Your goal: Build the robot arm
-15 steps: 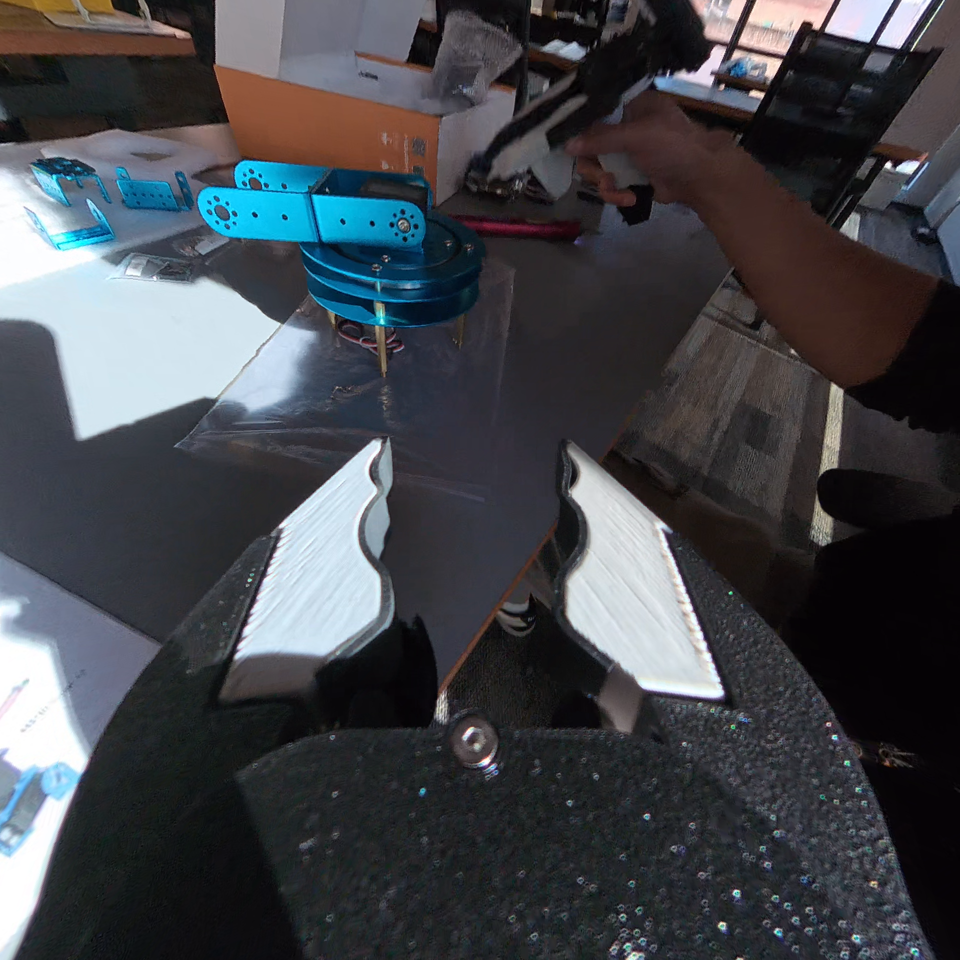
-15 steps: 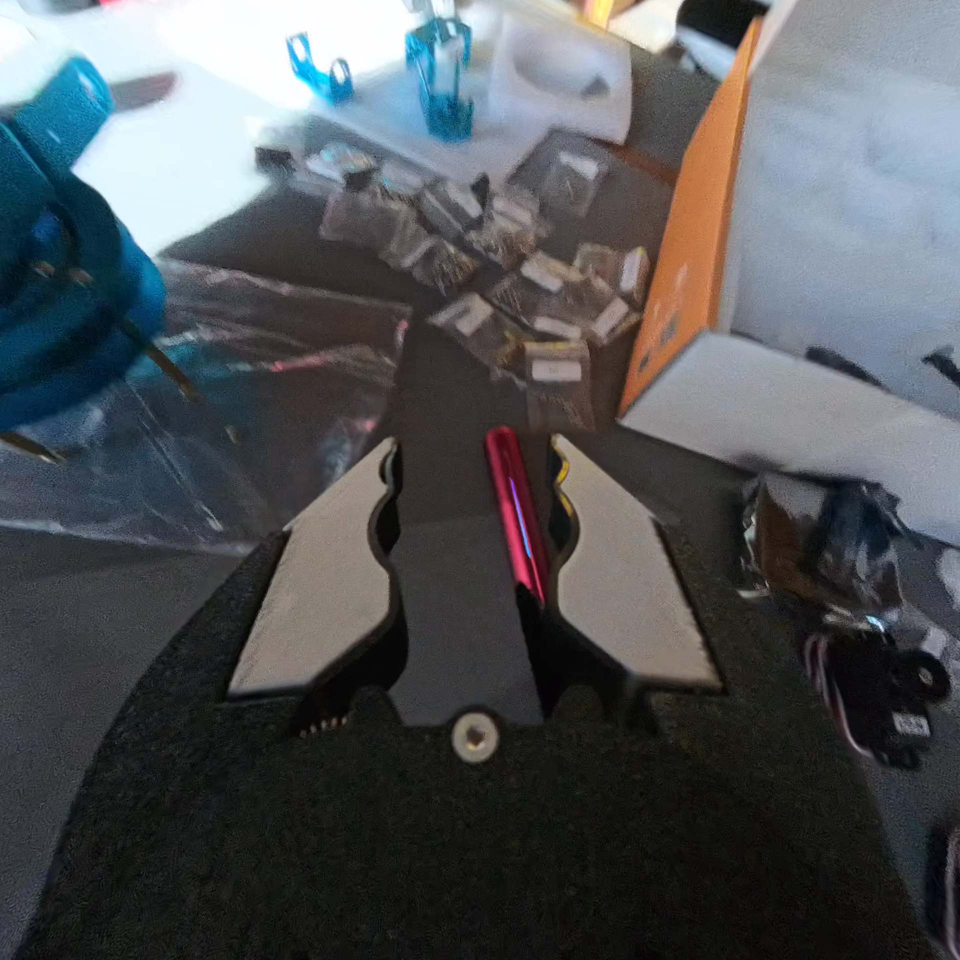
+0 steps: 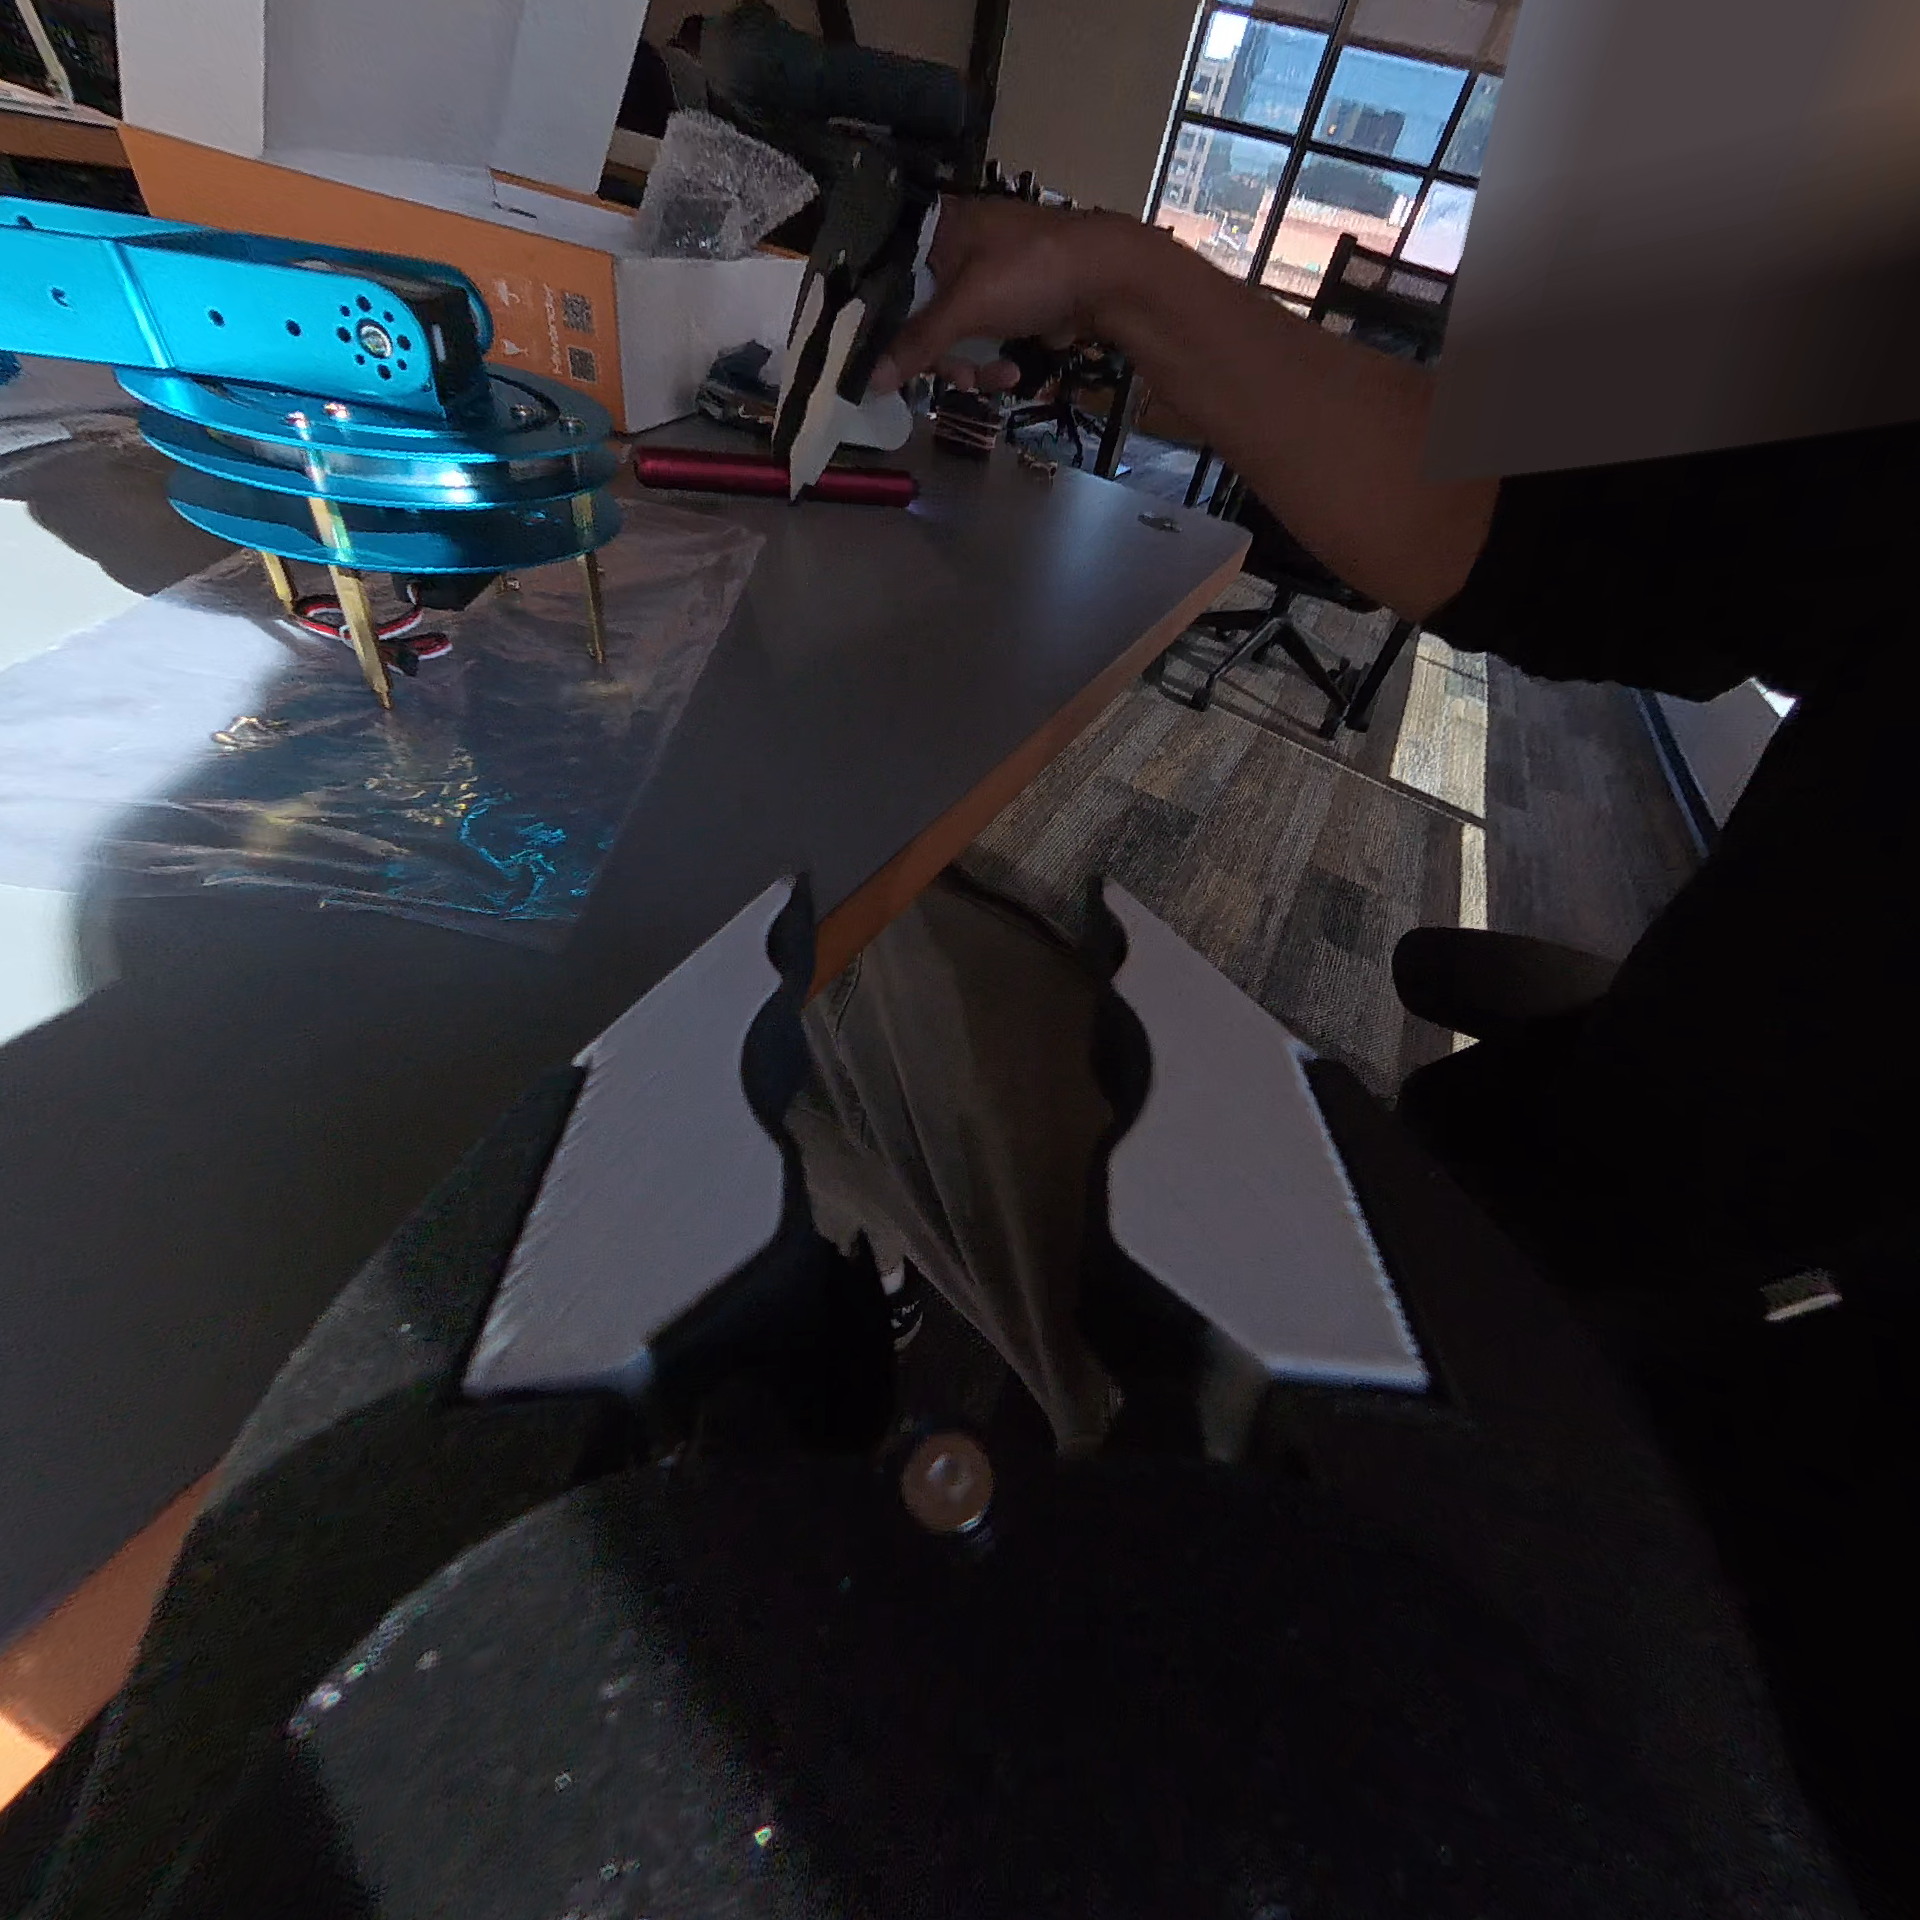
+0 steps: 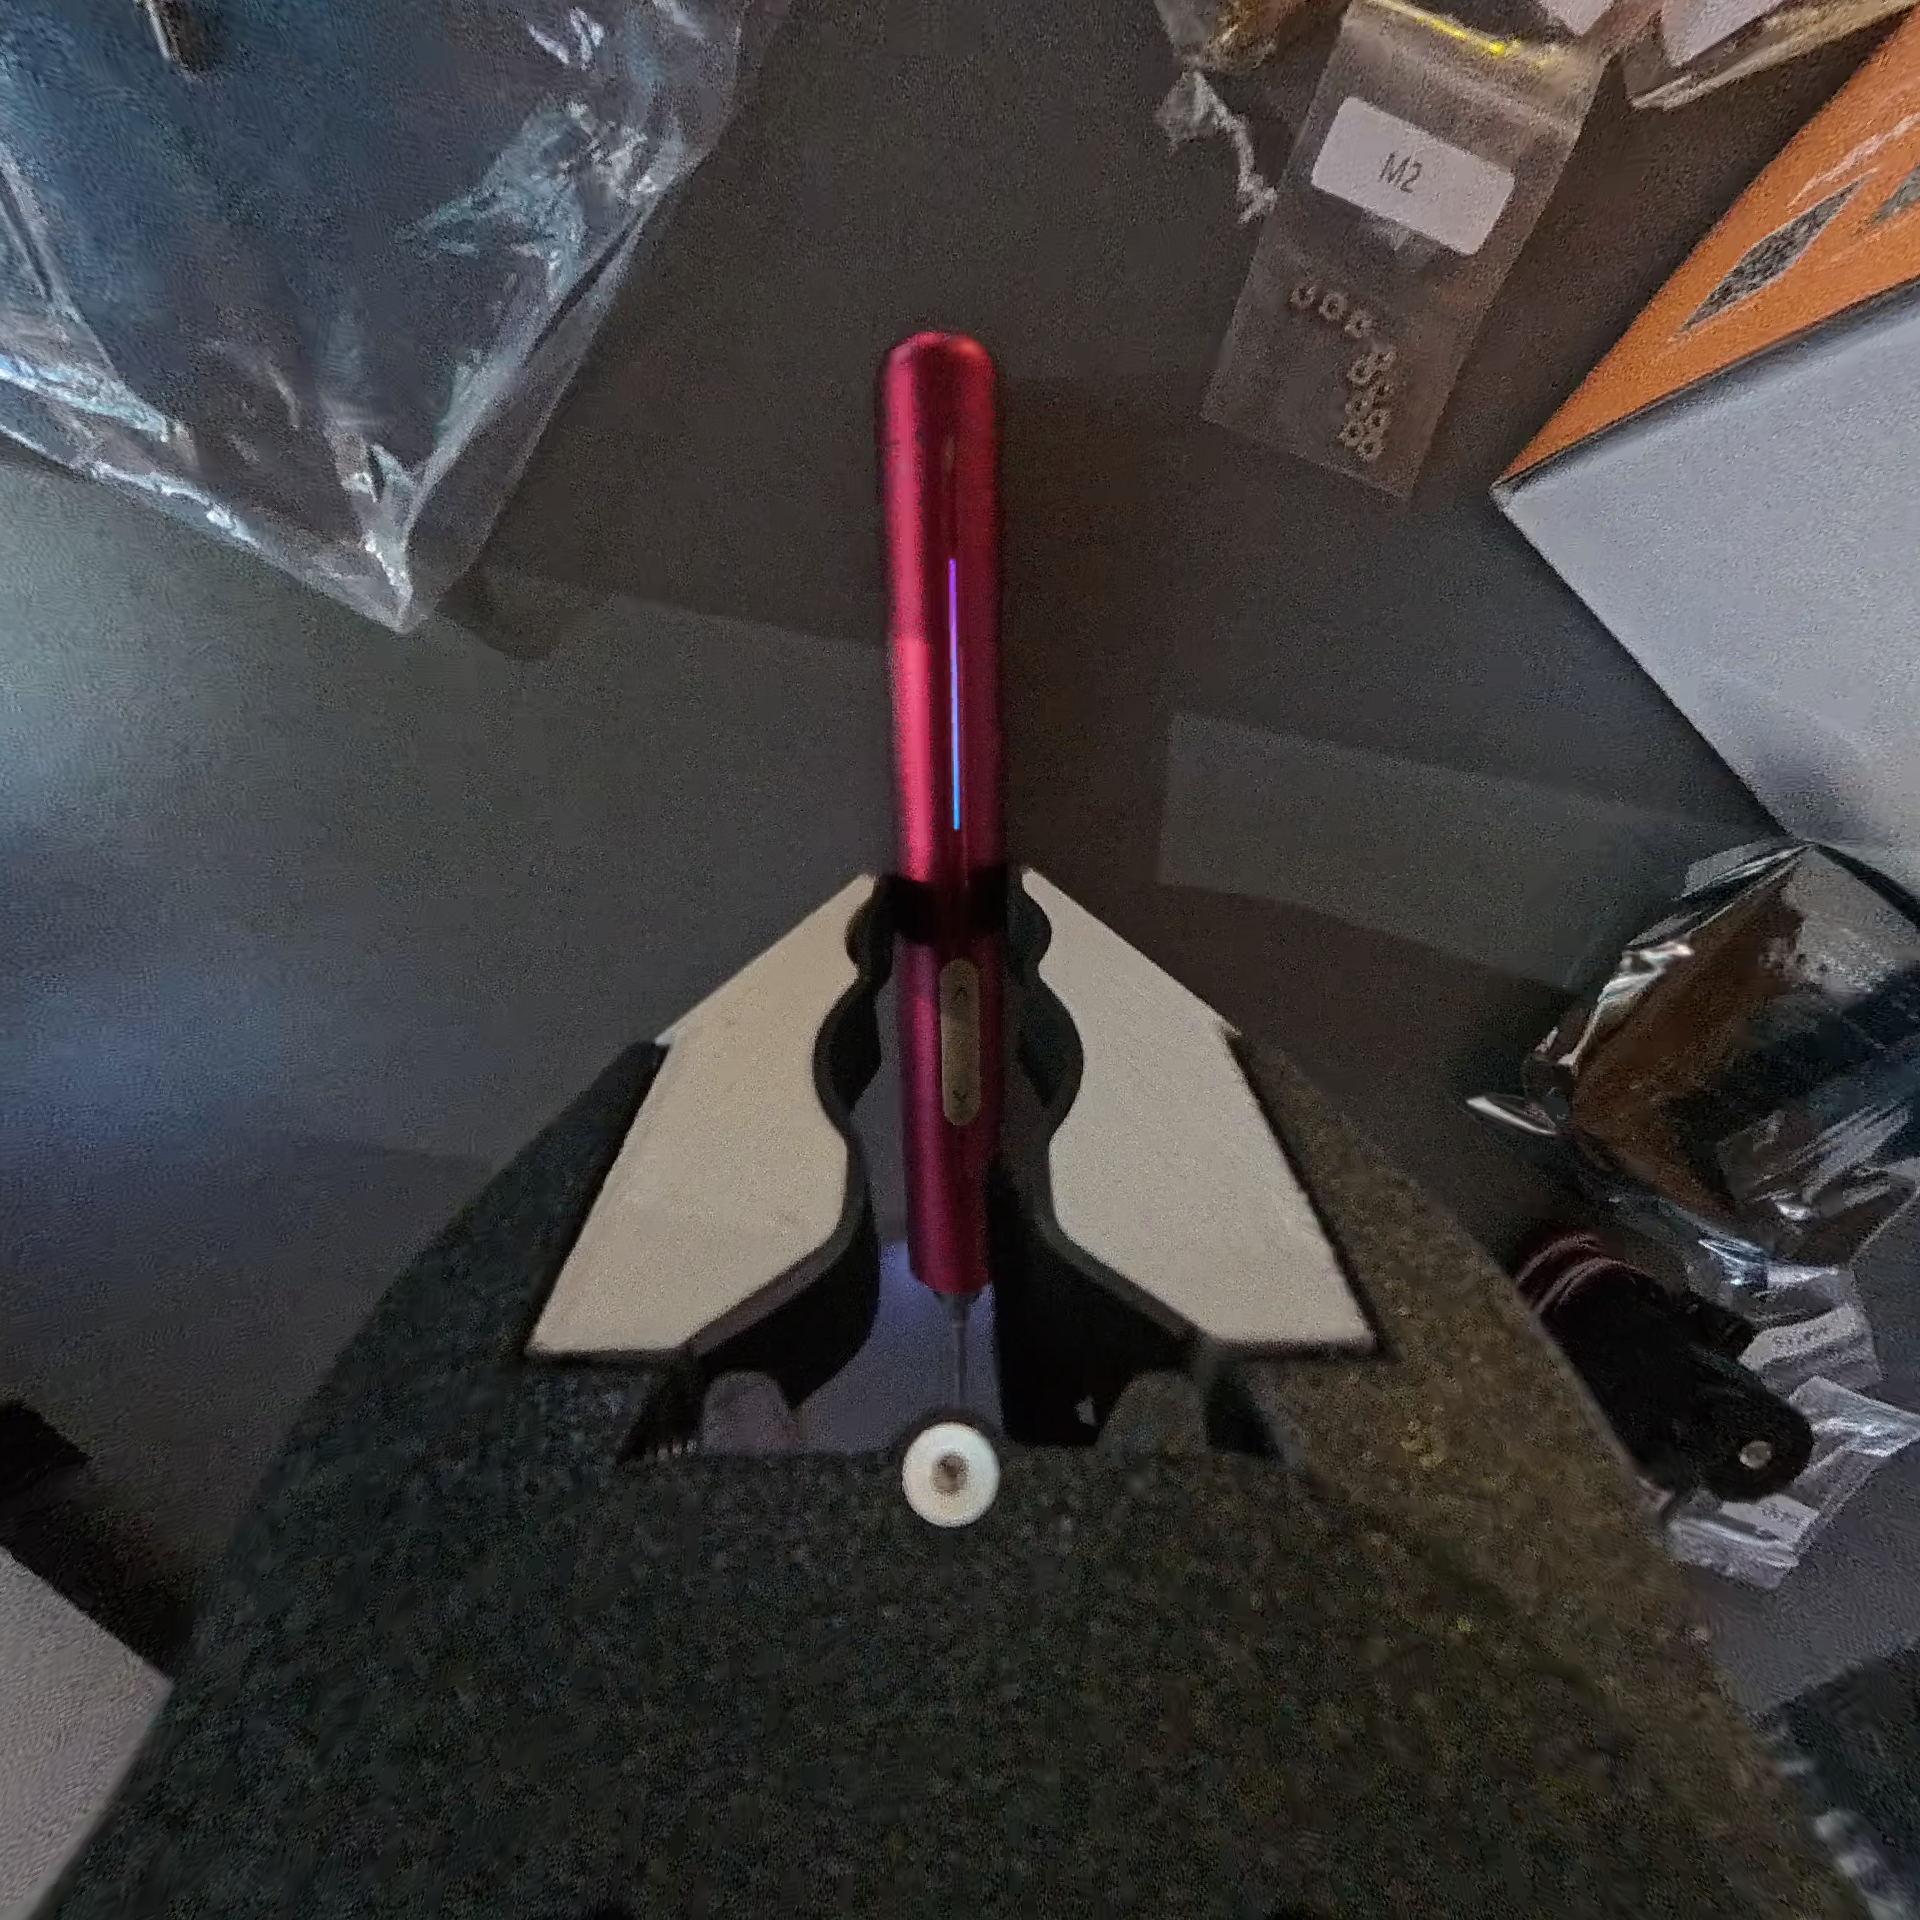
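Note:
A red pen-shaped electric screwdriver (image 4: 940,623) lies on the dark table, its thin bit pointing back toward my right gripper's body. My right gripper (image 4: 948,894) is shut on it near the button end, fingertips against both sides. In the left wrist view the same gripper (image 3: 805,478), held by a person's hand, points down onto the screwdriver (image 3: 727,476). My left gripper (image 3: 951,904) is open and empty, hovering over the table's front edge (image 3: 987,800). A blue metal turntable base with an arm (image 3: 384,436) stands on brass legs at the left.
An orange and white box (image 3: 416,239) stands behind the blue base and shows at the right of the right wrist view (image 4: 1714,416). A clear plastic bag (image 4: 312,312), a small bag of nuts (image 4: 1361,312) and a foil-wrapped black servo (image 4: 1714,1091) lie around the screwdriver.
My right gripper has come down and closed on the red screwdriver, which lay loose beside one finger before. My left gripper has drawn back and right, toward the table's edge.

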A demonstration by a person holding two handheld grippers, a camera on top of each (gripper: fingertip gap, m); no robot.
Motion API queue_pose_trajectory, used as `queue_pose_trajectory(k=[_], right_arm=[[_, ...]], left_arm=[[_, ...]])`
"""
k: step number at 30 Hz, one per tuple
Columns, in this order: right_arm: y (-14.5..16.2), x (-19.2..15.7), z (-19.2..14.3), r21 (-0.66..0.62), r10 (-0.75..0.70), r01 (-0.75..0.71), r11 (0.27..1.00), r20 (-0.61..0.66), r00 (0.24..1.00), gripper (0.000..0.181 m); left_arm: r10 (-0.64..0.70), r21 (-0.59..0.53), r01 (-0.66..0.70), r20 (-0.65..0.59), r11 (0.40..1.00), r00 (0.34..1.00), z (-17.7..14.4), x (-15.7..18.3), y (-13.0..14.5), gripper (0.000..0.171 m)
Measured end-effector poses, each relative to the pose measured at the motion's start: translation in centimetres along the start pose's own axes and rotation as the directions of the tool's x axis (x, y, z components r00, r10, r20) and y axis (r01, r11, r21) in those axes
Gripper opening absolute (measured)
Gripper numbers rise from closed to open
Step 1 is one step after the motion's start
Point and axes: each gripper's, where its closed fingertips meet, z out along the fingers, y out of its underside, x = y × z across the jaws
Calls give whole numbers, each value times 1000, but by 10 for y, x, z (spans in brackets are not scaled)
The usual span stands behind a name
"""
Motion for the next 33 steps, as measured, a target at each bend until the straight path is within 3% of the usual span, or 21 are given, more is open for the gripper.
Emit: queue_pose_trajectory(k=[3,6,8,10,13,16,20,25,28,33], right_arm=[[-7,-7,-24,129,-14,14,991,4,1000,19],[-26,-39,-71,313,-70,70,947,-12,997,20],[-49,-81,-105,443,-163,152,884,-13,987,20],[-79,-129,-139,578,-259,184,795,49,965,20],[-117,-194,-162,672,-419,247,698,104,902,19],[-148,-249,-159,698,-541,280,659,182,821,19],[-175,-301,-132,663,-618,332,671,253,744,20],[-199,-332,-110,619,-636,357,700,313,705,20],[-208,-343,-98,591,-631,357,723,356,689,20],[-223,-350,-86,583,-612,343,737,358,706,20]], left_arm=[[44,-22,-44,-5,999,999,10,2,-1,51],[46,-12,-47,-40,999,998,22,4,-17,51],[50,-1,-50,-61,999,997,35,2,-30,52],[56,-63,-59,-54,996,997,55,-6,-35,53],[77,-126,-86,-81,988,994,86,-12,-48,63],[68,-60,-77,-143,995,987,99,-8,-74,64],[143,13,-143,-77,990,987,96,-21,-88,62],[188,16,-188,3,982,982,90,-34,-77,57],[188,39,-191,68,981,980,86,-47,-74,31],[82,97,-88,61,991,995,76,-60,-76,27]])
